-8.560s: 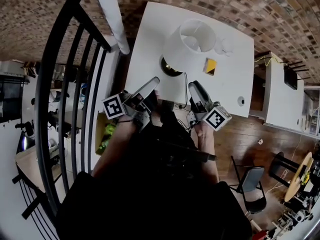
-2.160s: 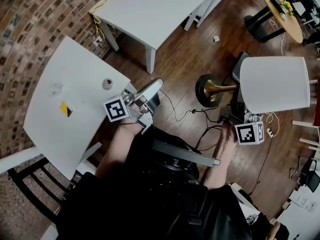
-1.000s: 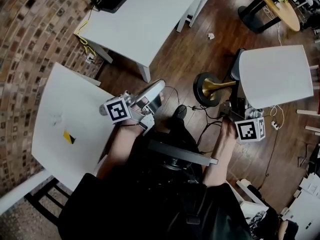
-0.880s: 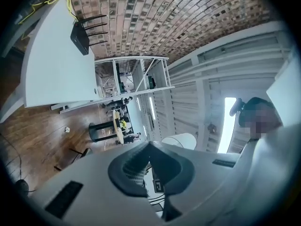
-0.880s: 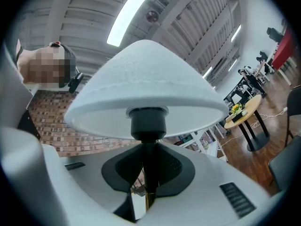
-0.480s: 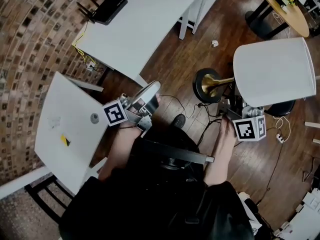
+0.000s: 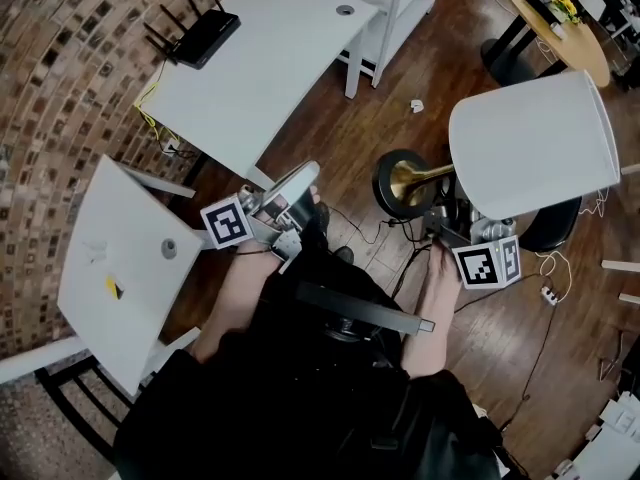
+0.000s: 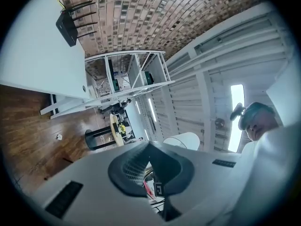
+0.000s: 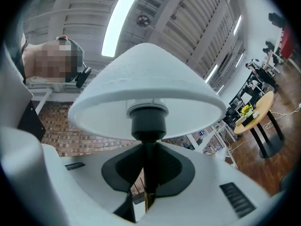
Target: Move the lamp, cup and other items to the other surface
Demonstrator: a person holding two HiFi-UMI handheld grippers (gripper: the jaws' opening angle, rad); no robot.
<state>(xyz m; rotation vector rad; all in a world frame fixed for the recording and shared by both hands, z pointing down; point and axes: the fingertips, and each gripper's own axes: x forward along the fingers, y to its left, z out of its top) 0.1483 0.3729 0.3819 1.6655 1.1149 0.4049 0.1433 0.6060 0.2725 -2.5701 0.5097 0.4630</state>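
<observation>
**Lamp clamped in right gripper; left gripper shut and empty**

**Head view.** Right gripper (image 7: 447, 220): jaws closed on the stem of the lamp (image 7: 530, 143). The lamp lies roughly level over the wooden floor (image 7: 330, 118). Its dark round base (image 7: 392, 182) points toward the left gripper and its white shade toward the picture's right. It is well apart from both white tables. Left gripper (image 7: 298, 178): tapered jaws together, nothing carried, near the corner of the near white table (image 7: 130, 228). That table bears a small yellow item (image 7: 113, 288) and a faint pale object too small to identify. The far white table (image 7: 260, 63) bears a black router (image 7: 196, 38) by the brick wall (image 7: 60, 58). A round wooden table (image 7: 556, 13) sits at upper right.

**Left gripper view.** The jaw tips meet and no object is between the pads. Beyond them are the far white table (image 8: 33, 51) with the router (image 8: 69, 25), white shelving (image 8: 127, 74), the round wooden table (image 8: 115, 128) and part of the lamp (image 8: 184, 140).

**Right gripper view.** Both jaws press on the lamp's dark stem just below its socket. The shade (image 9: 146, 86) spreads directly above the gripper (image 9: 146, 152). The brick wall (image 9: 61, 126) shows at lower left and the round wooden table (image 9: 254, 112) at right.
</observation>
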